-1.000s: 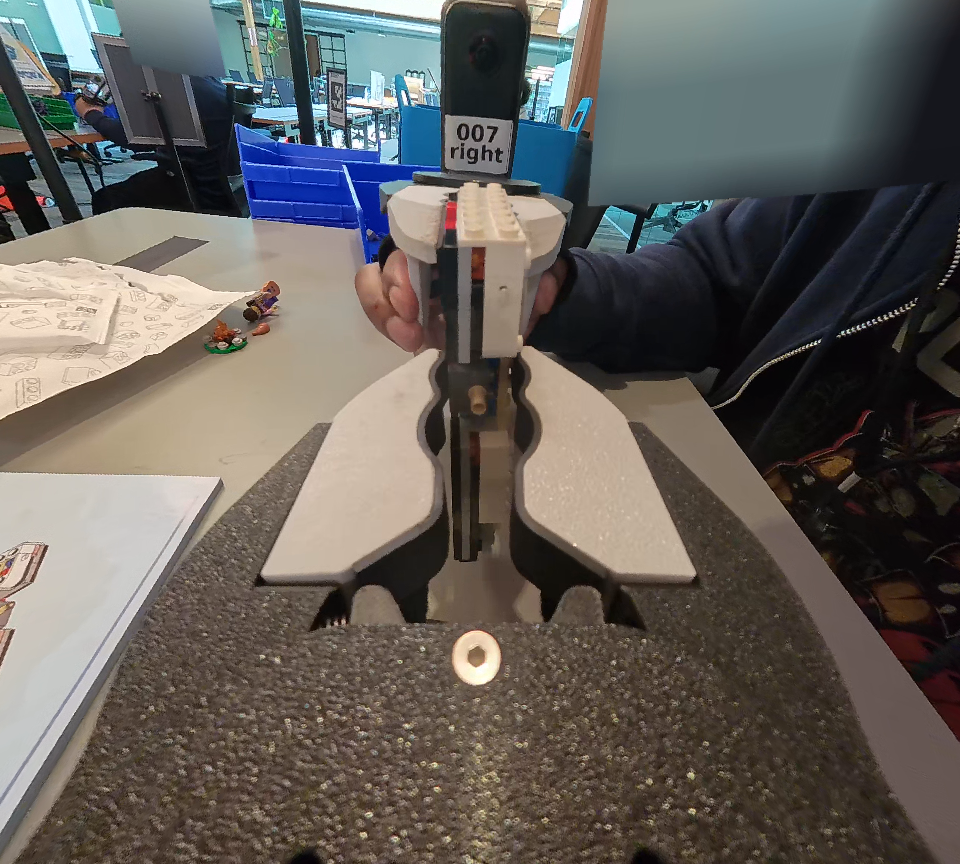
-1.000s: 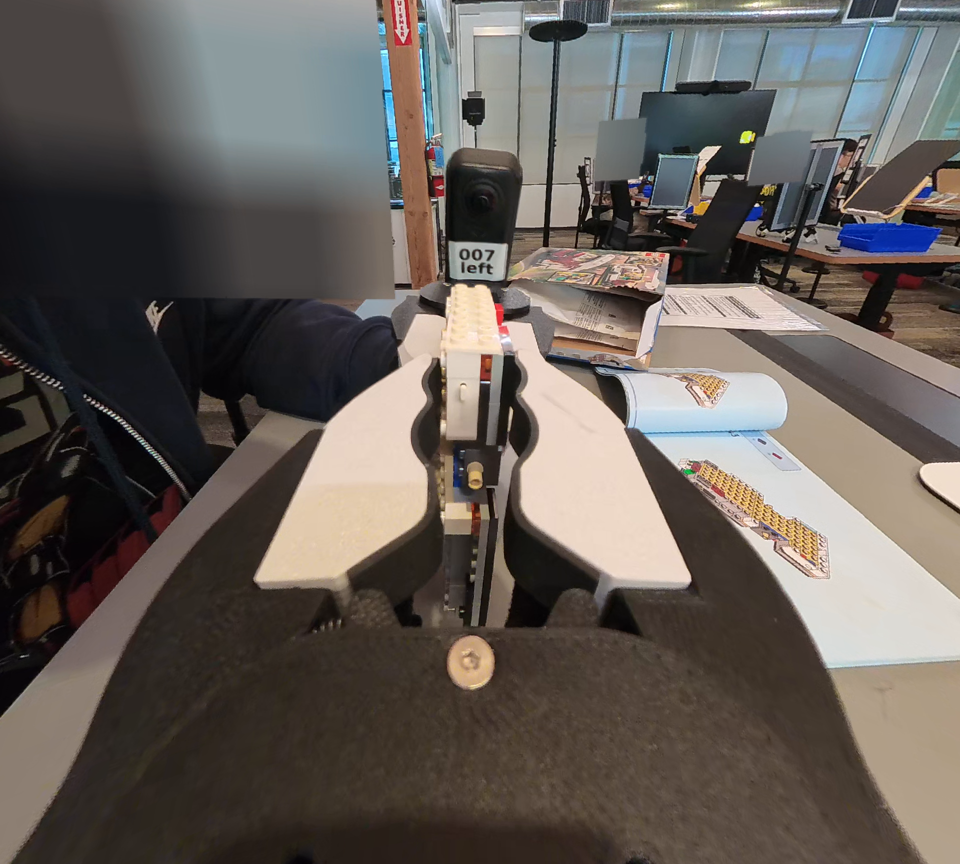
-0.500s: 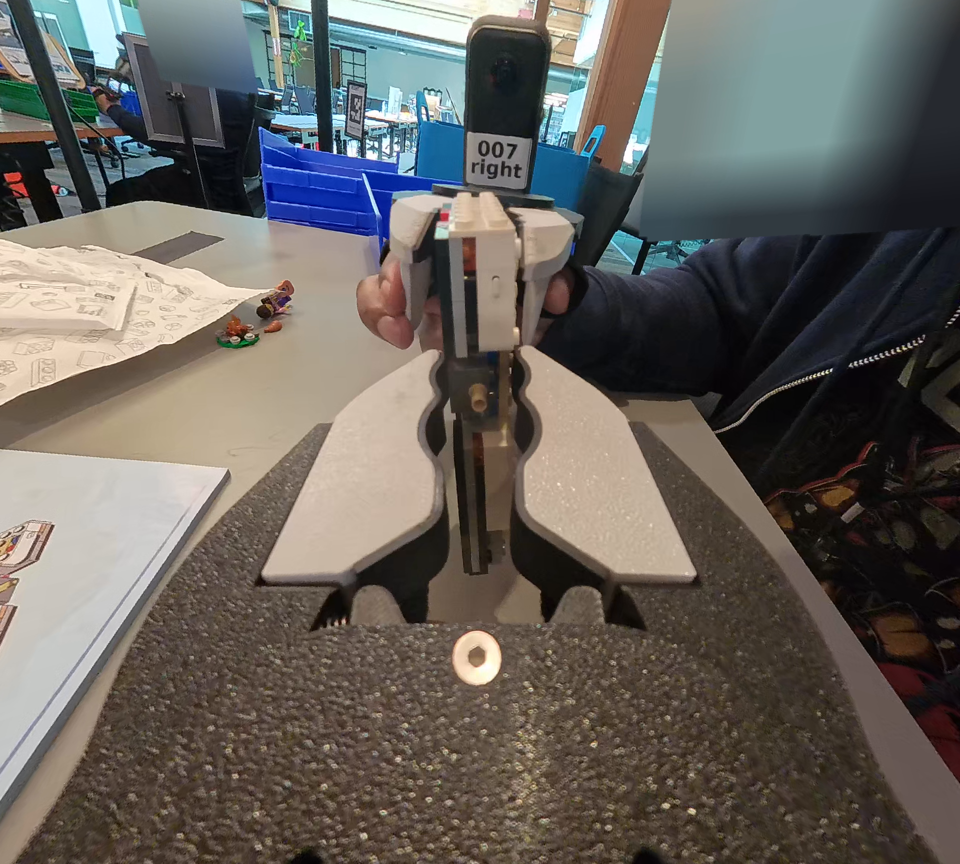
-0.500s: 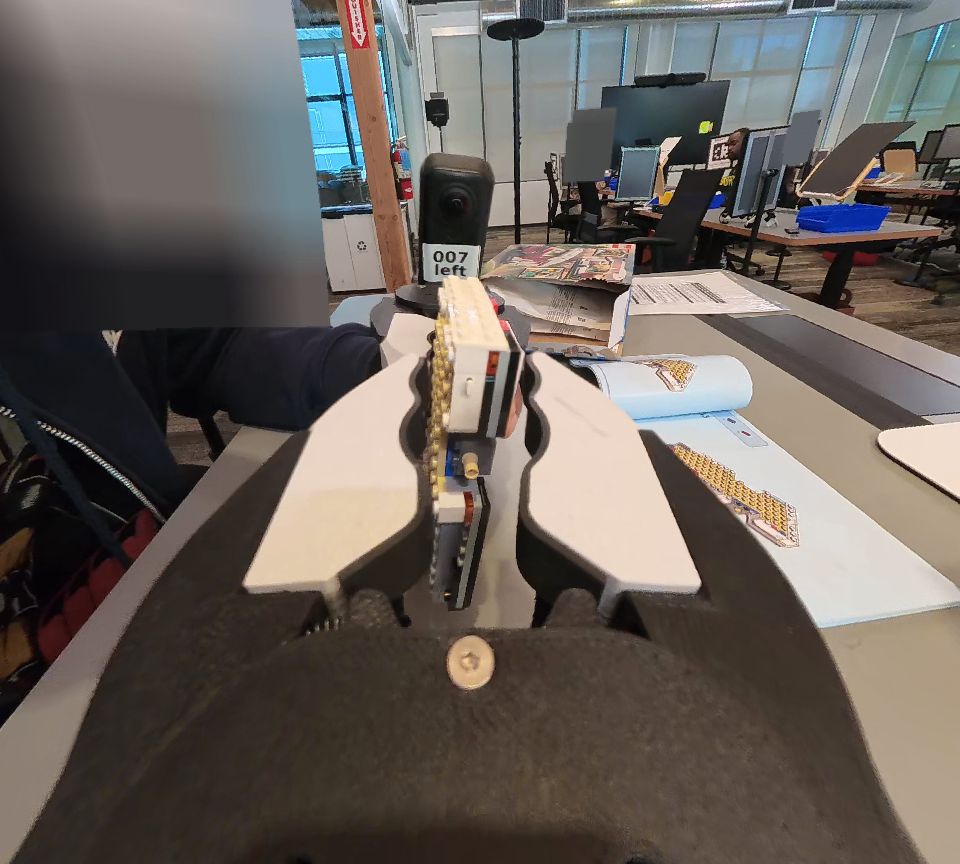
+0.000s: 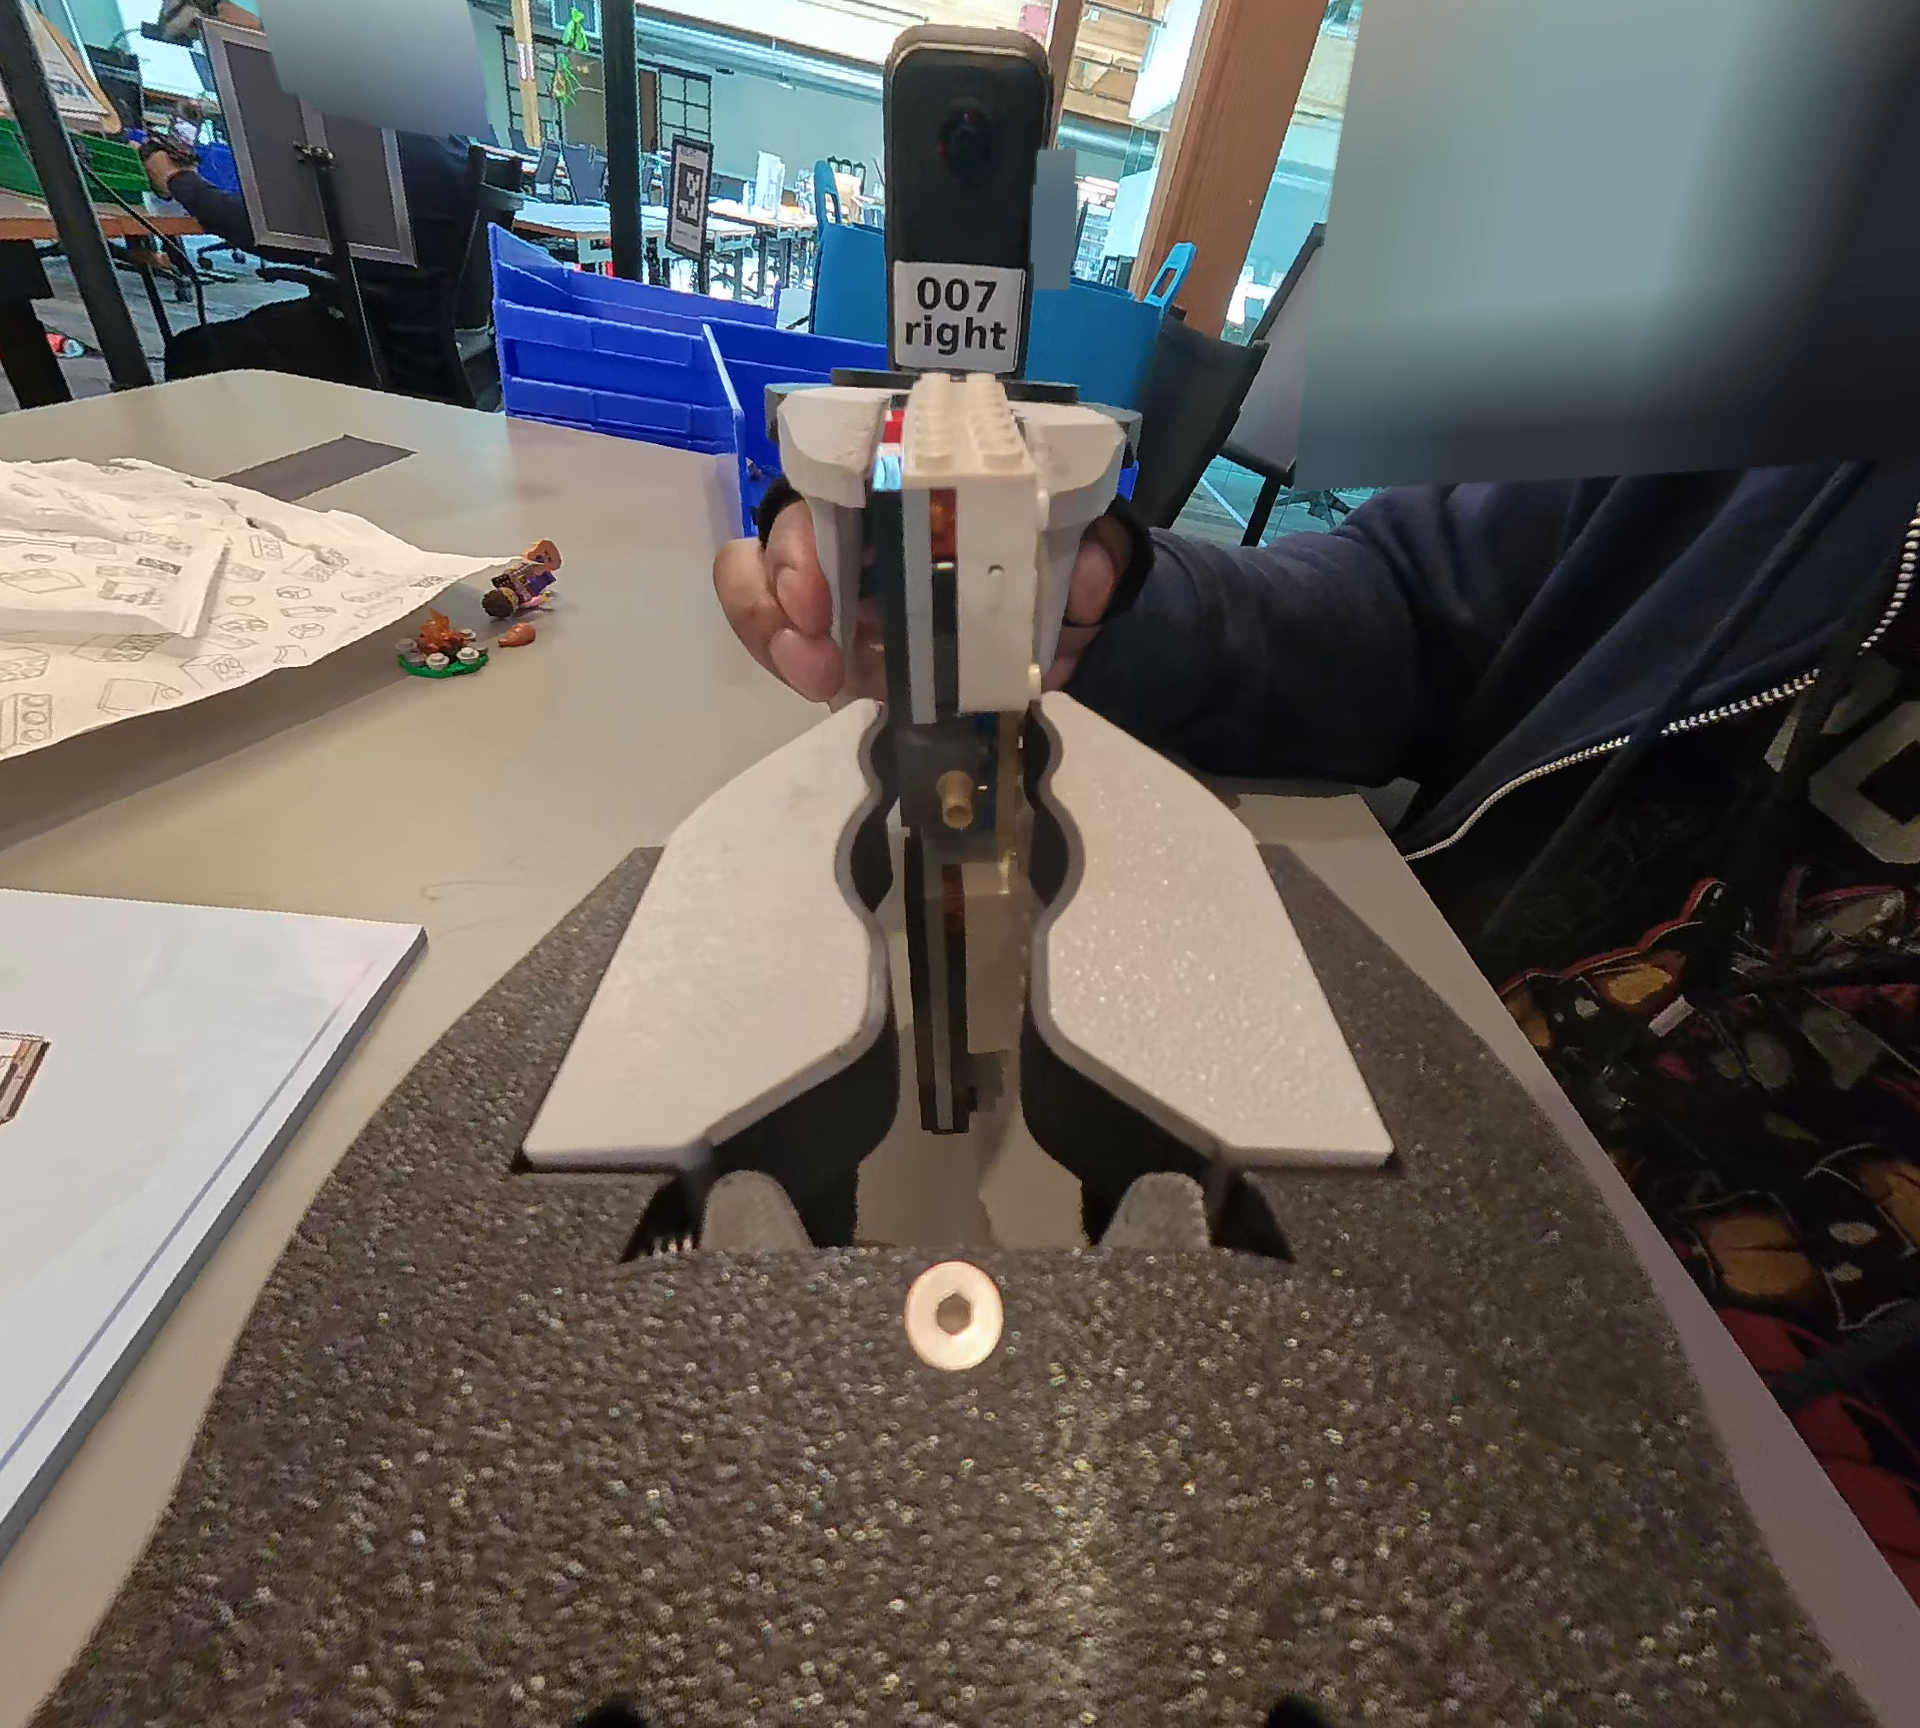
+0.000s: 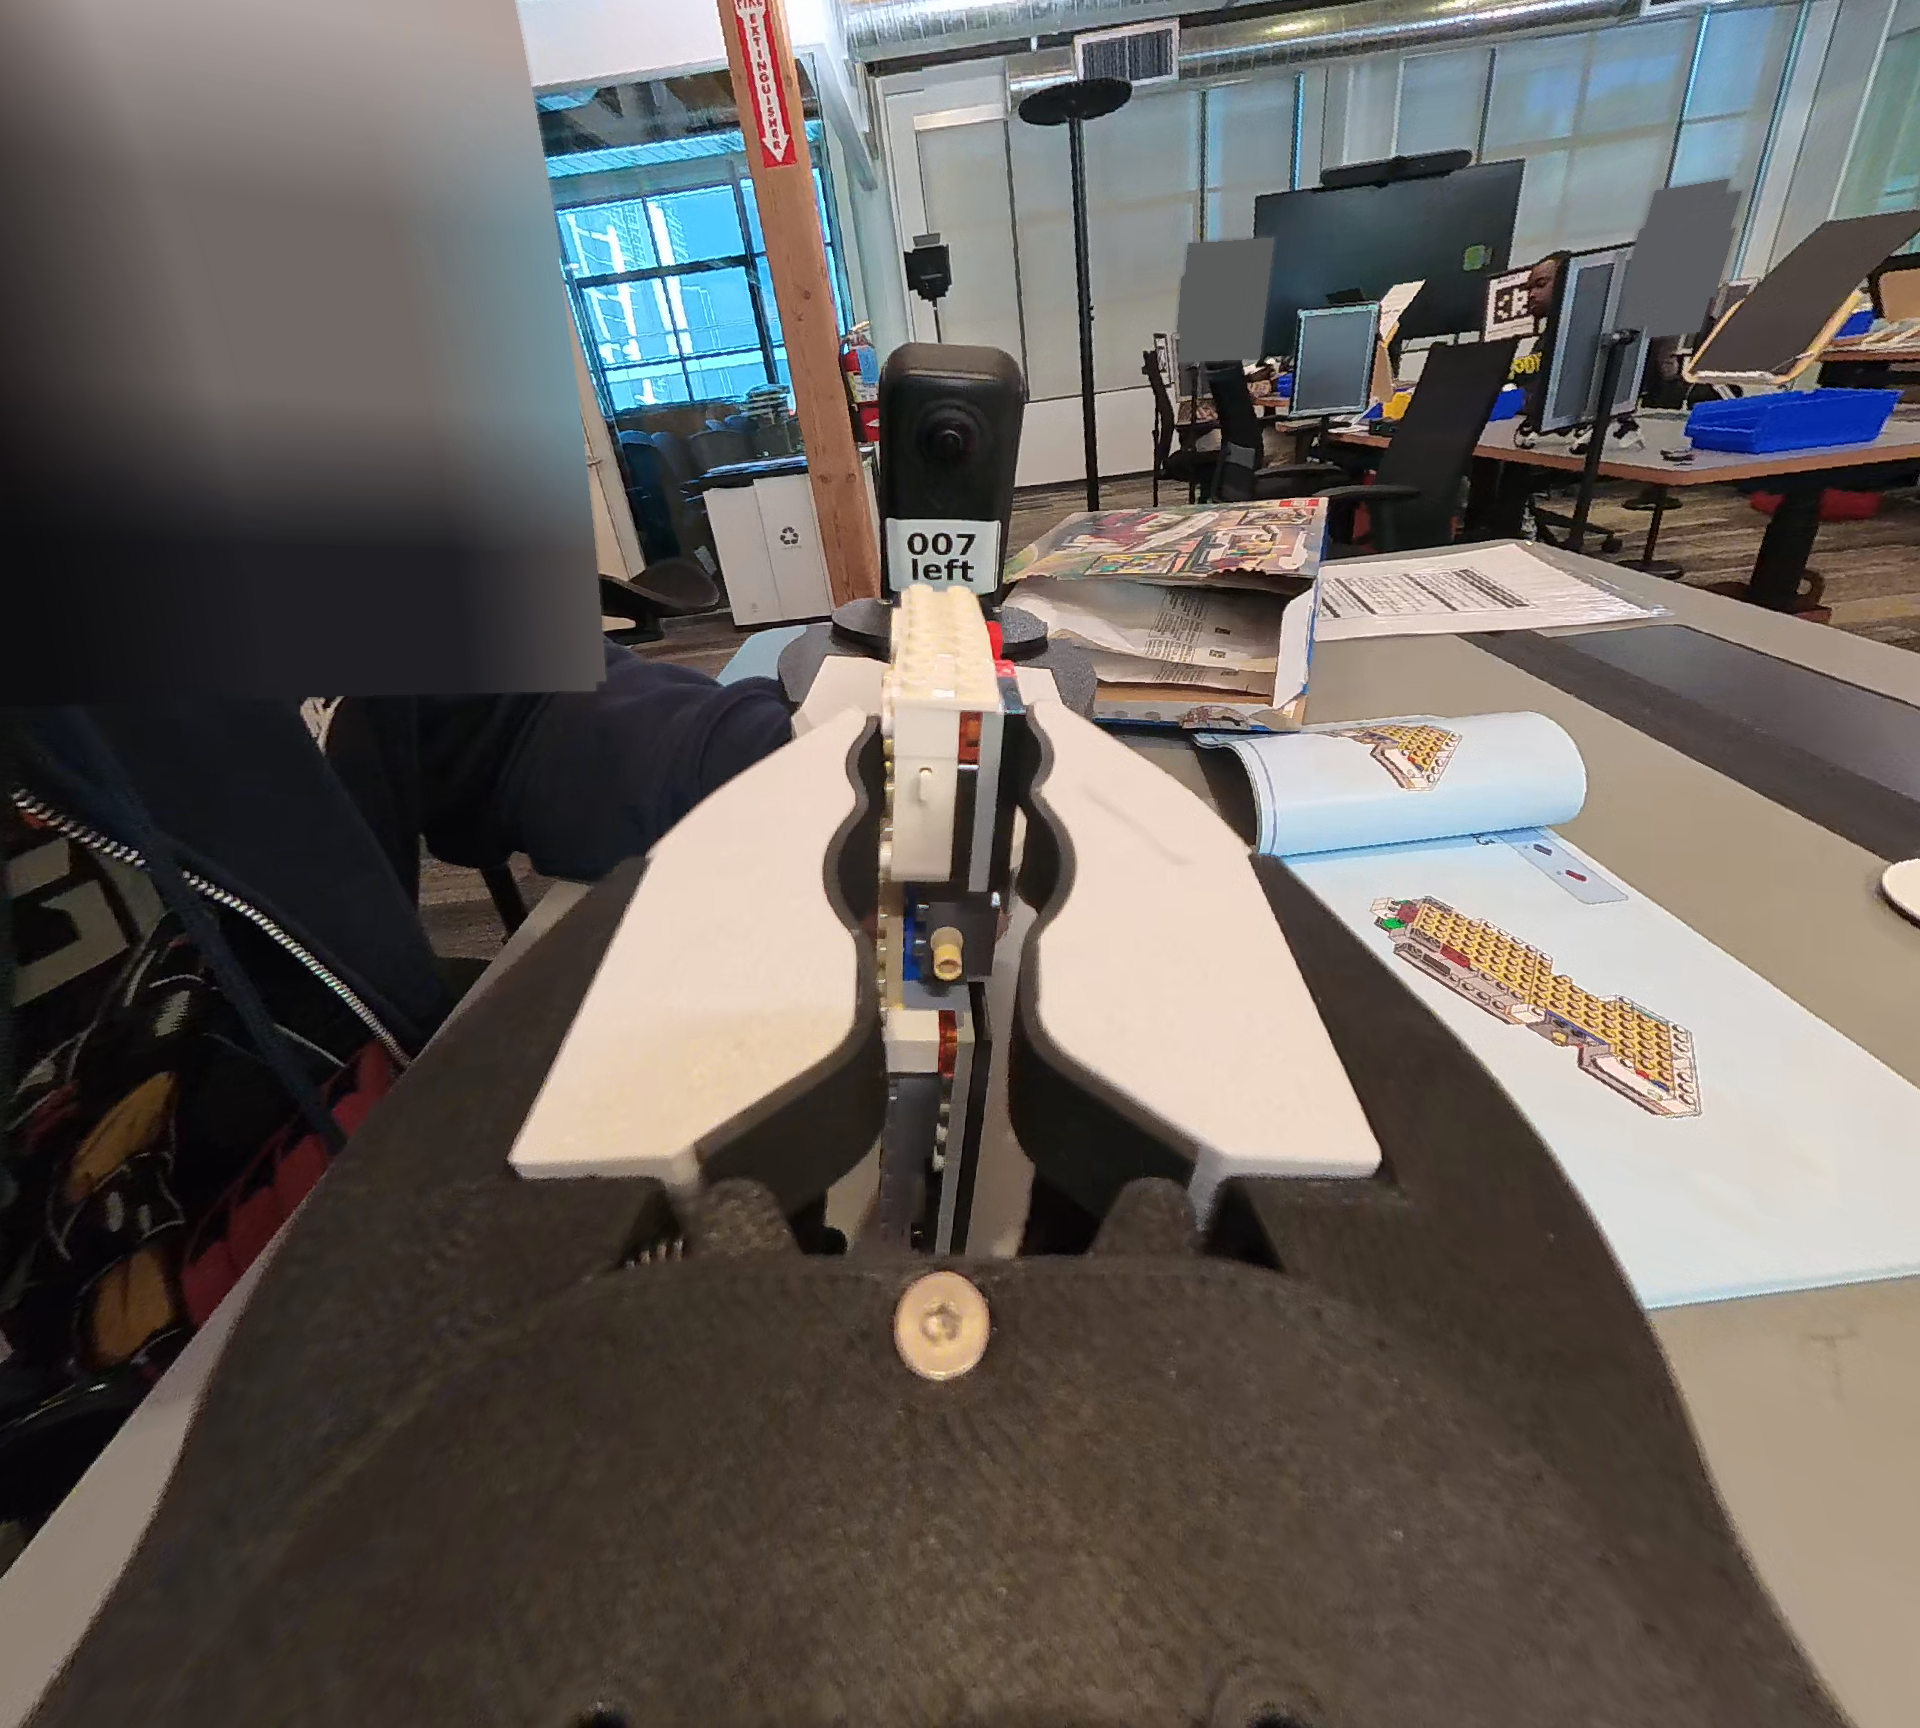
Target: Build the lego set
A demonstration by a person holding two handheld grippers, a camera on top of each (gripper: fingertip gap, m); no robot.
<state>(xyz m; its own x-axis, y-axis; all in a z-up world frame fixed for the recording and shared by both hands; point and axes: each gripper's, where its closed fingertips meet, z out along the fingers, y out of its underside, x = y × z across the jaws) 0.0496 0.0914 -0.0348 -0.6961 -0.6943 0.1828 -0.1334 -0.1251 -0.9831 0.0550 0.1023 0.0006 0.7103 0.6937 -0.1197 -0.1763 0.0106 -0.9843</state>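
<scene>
Fingers of our left gripper and right gripper clamp opposite ends of one white, grey and black toy-brick assembly, held upright, steady above the grey counter.

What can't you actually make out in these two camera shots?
- Brick model: its sides, both views; white fingers cover them.
- Left booklet: its picture, cut by the frame edge.
- Small figure: too small for detail.
- Open booklet's far page, right view: curls over on itself.
</scene>
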